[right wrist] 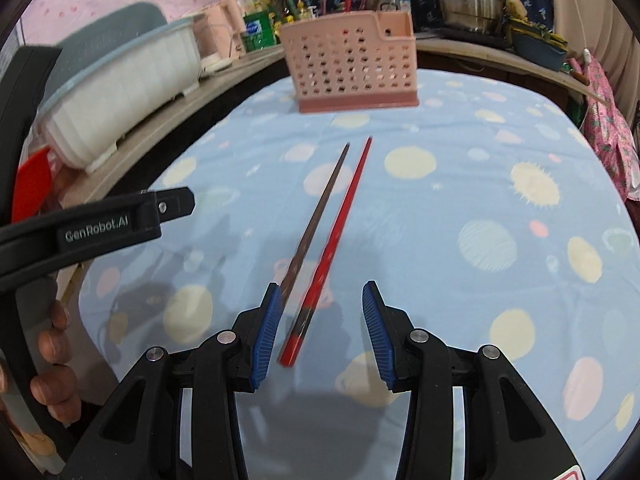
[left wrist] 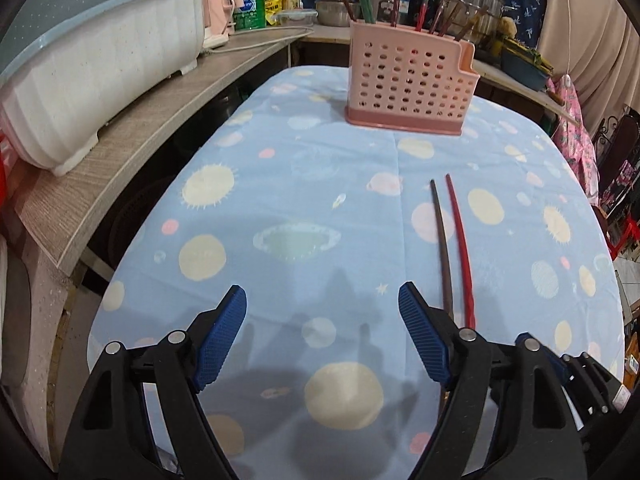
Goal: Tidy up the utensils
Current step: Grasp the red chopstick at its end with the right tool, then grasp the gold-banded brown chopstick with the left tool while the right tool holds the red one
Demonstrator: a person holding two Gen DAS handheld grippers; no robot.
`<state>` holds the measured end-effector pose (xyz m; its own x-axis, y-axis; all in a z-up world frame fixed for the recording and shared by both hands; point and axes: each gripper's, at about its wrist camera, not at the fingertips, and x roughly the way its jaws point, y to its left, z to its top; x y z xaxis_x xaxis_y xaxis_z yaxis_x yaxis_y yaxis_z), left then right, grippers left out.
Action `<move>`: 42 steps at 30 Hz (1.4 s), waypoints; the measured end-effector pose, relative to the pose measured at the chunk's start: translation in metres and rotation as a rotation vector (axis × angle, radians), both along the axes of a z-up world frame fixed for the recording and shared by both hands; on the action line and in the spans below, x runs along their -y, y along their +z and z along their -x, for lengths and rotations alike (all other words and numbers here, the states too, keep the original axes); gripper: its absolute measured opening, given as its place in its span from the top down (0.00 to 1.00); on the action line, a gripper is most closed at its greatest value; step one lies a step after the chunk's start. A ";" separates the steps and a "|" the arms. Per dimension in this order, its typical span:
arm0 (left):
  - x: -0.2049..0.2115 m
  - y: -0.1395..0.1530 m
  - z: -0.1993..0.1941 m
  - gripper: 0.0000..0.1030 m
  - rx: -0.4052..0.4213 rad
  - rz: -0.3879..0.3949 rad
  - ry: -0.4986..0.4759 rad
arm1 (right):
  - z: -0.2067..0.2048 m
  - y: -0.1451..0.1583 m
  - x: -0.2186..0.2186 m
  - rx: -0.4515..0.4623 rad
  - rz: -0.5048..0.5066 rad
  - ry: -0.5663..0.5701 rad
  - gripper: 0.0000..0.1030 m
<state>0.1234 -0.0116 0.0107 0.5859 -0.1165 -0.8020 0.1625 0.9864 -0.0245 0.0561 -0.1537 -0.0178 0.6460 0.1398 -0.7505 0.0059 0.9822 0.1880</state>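
Right wrist showed your right gripper wide open, empty, straddling the red chopstick; the brown chopstick lay beside. Left gripper gaped empty. You should have centred before closing.

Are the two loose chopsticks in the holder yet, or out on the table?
Out. The red chopstick and brown chopstick lie flat on the tablecloth, short of the pink holder.
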 end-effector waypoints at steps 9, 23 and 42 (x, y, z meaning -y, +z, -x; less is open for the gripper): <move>0.000 -0.012 0.005 0.22 -0.032 -0.007 -0.007 | 0.002 -0.016 -0.009 -0.030 0.046 0.009 0.66; 0.019 -0.030 0.026 0.15 -0.078 -0.016 -0.076 | 0.017 -0.019 0.035 -0.022 0.040 -0.119 0.94; 0.052 -0.052 0.047 0.33 -0.106 -0.045 -0.180 | 0.033 -0.020 0.051 -0.024 0.013 -0.146 0.93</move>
<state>0.0768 -0.0636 -0.0408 0.4712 -0.1741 -0.8647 0.3349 0.9422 -0.0072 0.0234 -0.2045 -0.0382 0.6409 0.0363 -0.7668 0.1527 0.9729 0.1737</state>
